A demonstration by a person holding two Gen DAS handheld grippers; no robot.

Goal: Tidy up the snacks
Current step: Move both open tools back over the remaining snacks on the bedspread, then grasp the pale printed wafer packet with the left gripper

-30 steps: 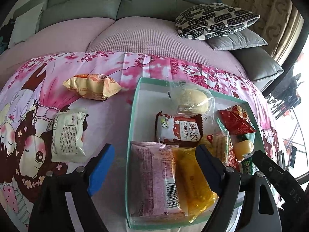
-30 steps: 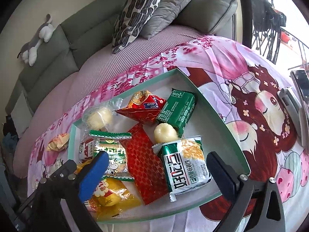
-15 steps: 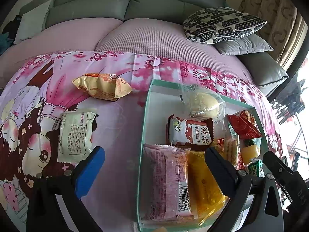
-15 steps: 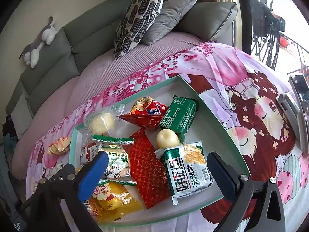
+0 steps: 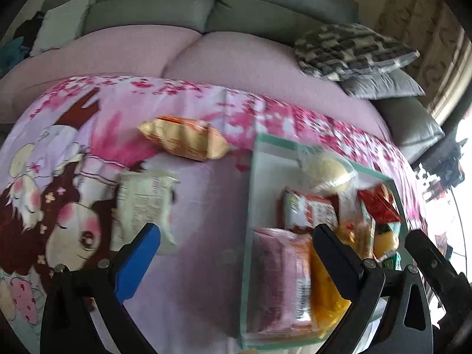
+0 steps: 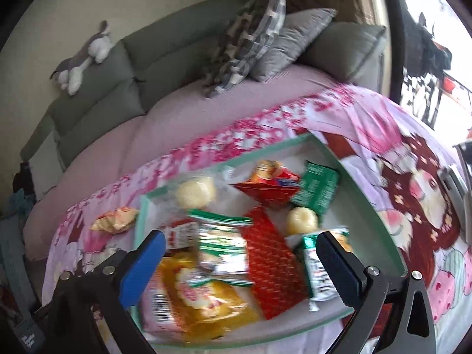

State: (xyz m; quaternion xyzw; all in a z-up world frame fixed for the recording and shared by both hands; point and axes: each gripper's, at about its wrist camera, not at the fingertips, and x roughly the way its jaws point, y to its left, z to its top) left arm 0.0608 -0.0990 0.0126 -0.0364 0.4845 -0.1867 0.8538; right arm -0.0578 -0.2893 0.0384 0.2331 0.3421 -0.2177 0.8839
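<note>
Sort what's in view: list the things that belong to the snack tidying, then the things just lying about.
Belongs to the job:
green-rimmed tray
orange packet, outside tray
white packet, outside tray
pink packet, in tray

Just lying about:
patterned cushion
grey cushion
plush toy

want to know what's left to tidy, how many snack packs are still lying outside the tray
2: an orange pack on the cloth past the tray's far left corner, and a white pack nearer, by the left gripper. More may be out of frame.

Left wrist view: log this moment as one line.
left tool: open, empty | tray: holds snacks | white packet, orange packet: outside tray on cloth
</note>
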